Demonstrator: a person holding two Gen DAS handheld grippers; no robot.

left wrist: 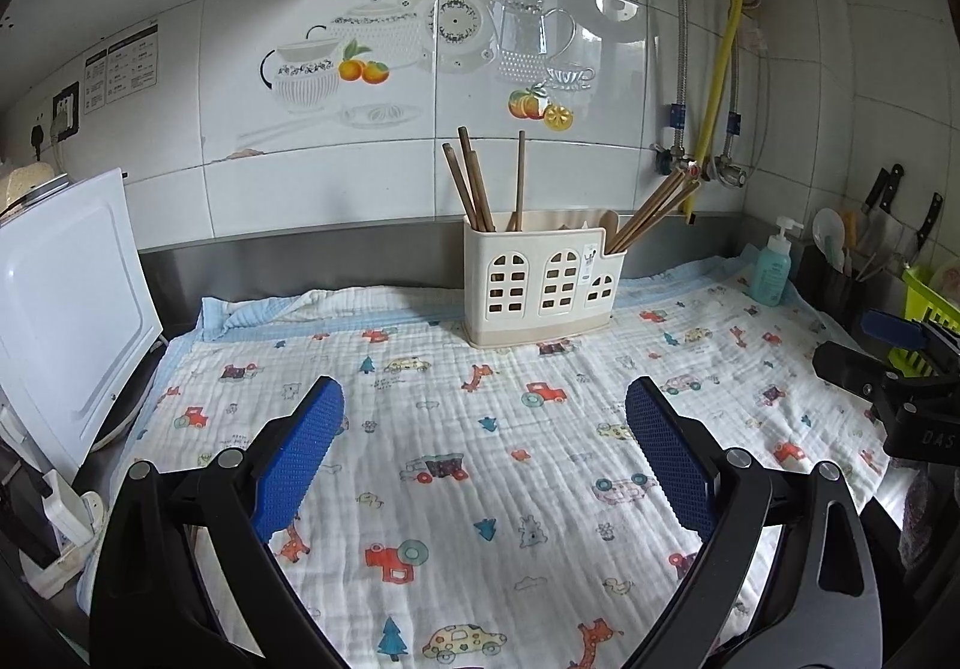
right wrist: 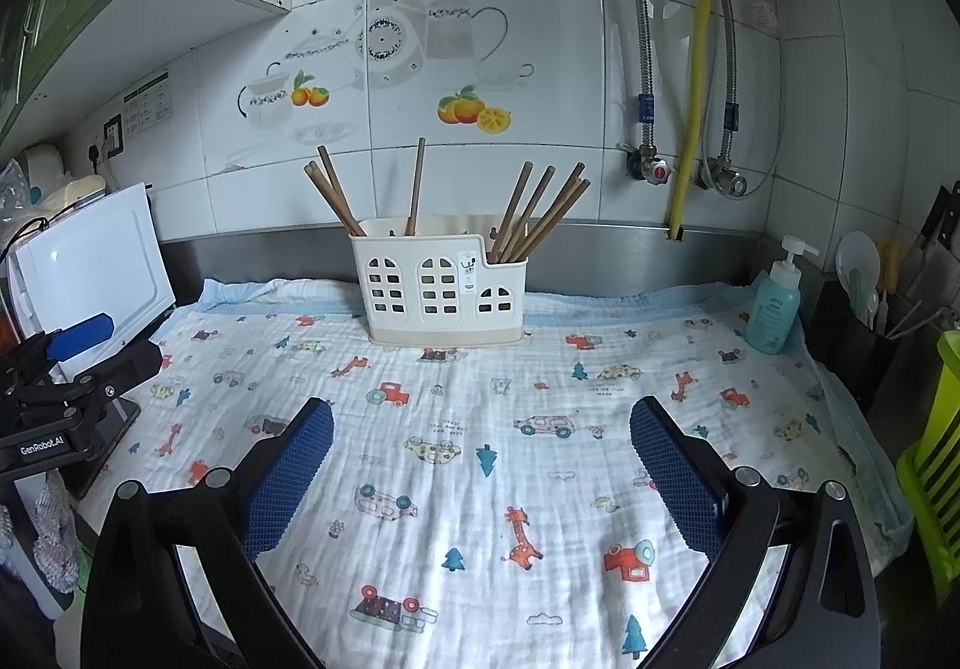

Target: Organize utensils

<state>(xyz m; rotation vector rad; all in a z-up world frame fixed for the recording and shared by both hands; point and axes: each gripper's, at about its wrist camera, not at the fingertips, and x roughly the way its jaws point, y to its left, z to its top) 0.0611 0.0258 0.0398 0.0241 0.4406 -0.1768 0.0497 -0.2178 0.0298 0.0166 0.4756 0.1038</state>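
Note:
A cream plastic utensil holder (left wrist: 543,282) with arched cut-outs stands at the back of the counter, also in the right wrist view (right wrist: 441,290). Brown wooden chopsticks (left wrist: 474,183) lean in its left part and another bunch (left wrist: 651,210) leans out of its right part; they show in the right wrist view too (right wrist: 540,210). A wooden spoon tip (left wrist: 609,222) pokes up inside. My left gripper (left wrist: 485,417) is open and empty above the cloth, well in front of the holder. My right gripper (right wrist: 481,438) is open and empty too.
A printed cloth (left wrist: 480,459) covers the counter. A white board (left wrist: 66,303) leans at the left. A teal soap bottle (right wrist: 774,303), a dark knife and utensil rack (right wrist: 888,297) and a green rack (right wrist: 936,459) stand at the right. Pipes (right wrist: 693,69) run down the tiled wall.

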